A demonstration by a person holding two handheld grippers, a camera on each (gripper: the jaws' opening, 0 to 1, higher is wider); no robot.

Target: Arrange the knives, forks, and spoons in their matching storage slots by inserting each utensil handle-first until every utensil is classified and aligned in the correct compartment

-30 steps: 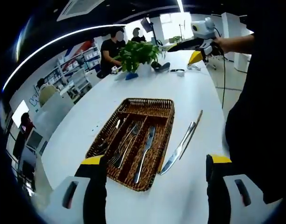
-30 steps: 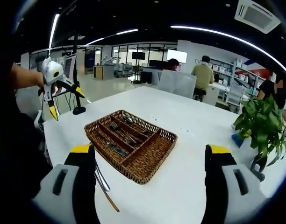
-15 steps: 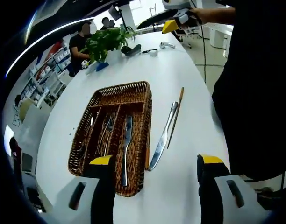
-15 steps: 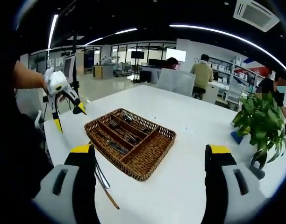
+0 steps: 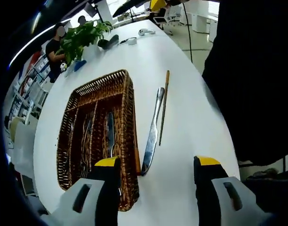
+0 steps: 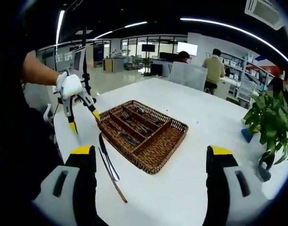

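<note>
I have the left gripper [image 5: 153,193] lower and closer to the desk [image 5: 191,94] than a second ago, jaws spread wide with nothing between them. The wicker tray [image 5: 94,132] sits along the desk's left side, utensils already lying in its slots. Just right of the tray's rim, a knife [image 5: 151,134] lies loose on the desk, a thin brown stick [image 5: 164,106] beside it. I judge this knife the next item to sort; the approach is set up, no grasp made. In the right gripper view, my left gripper [image 6: 83,113] has dropped from high above the desk to just over the tray's [image 6: 148,141] near-left corner, by the knife [image 6: 108,157]. My right gripper [image 6: 151,188] hangs back, jaws apart, empty, position unchanged.
</note>
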